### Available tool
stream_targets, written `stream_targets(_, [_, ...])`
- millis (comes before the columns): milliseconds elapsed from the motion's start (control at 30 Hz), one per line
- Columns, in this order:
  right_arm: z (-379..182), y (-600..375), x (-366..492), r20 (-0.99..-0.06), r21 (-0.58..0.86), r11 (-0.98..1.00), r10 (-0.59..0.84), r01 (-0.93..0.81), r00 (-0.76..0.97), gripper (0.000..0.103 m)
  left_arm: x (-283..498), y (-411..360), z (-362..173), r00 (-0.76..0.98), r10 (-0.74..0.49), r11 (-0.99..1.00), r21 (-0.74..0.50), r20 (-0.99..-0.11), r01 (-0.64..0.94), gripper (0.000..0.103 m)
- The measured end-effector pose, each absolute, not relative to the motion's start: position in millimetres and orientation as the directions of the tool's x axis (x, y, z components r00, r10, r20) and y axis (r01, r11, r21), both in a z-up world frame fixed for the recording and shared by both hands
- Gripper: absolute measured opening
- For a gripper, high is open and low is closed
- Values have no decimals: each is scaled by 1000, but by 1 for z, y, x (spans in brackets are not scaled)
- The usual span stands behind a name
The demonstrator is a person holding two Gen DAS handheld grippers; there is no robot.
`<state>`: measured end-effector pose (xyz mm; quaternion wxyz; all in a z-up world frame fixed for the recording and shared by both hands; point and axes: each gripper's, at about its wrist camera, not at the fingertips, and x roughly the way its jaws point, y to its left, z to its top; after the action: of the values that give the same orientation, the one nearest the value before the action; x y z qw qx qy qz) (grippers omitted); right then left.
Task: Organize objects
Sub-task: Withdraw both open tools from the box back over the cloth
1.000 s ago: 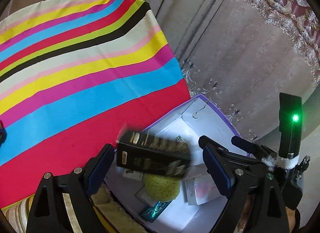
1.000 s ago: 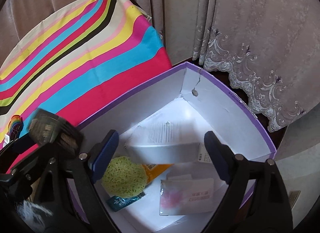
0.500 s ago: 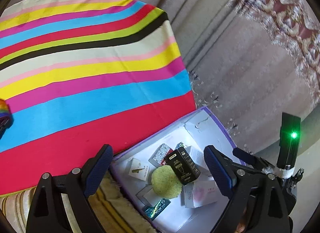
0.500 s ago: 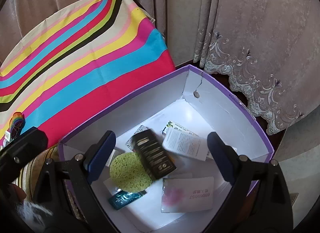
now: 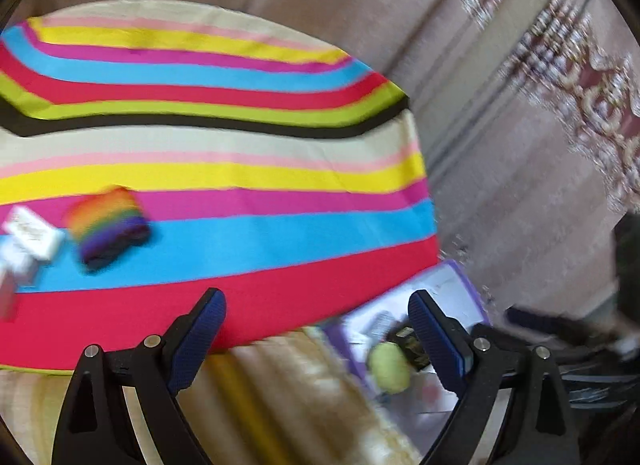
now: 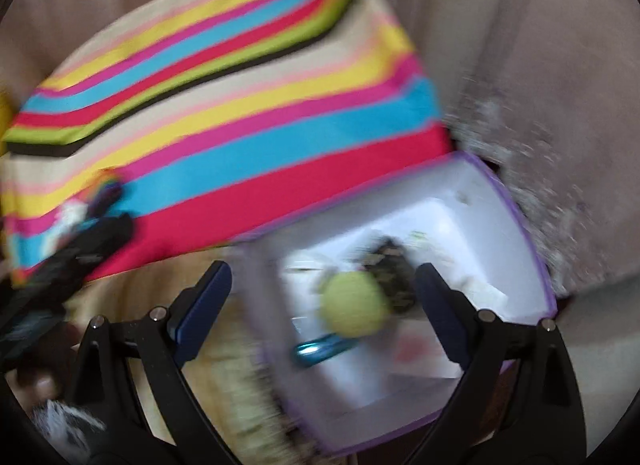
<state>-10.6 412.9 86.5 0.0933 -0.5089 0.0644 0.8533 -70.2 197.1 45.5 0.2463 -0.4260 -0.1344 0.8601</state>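
Both grippers' jaws are spread, holding nothing: left gripper (image 5: 316,331) over the striped desk (image 5: 240,233), right gripper (image 6: 322,297) over the purple box (image 6: 520,221)

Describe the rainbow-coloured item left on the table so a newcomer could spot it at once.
Start at the table under the striped cloth. On its left part, where the magenta and blue stripes meet, lies the rainbow block, blurred here. Just left of it are small white boxes; unlike those plain boxes, it is banded orange through green to dark purple.

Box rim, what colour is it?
Purple; the box rim shows best in the right wrist view.
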Motion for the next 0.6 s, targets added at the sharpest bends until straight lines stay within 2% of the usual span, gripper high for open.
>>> stream_targets(100, [124,372,-27,-885,12,-998,22,-69,-466,94,-62,147,53,-590,440,-894,-393,-677,-214,94])
stream_targets(333, [225,298,-50,-823,149,-969,-231,195,-518,94,-47,47,52,-662,250,-935,-353,-707,23,94])
stream_targets(400, [244,279,-53,-810,152,-952,-275,267,-518,95,-46,34,49,-663,230,-935,-352,-712,53,94])
stream_targets(600, [253,244,-55,-805,145,-923,-319,355,-500,95,-49,20,41,-660,237,-926,-371,-713,68,94])
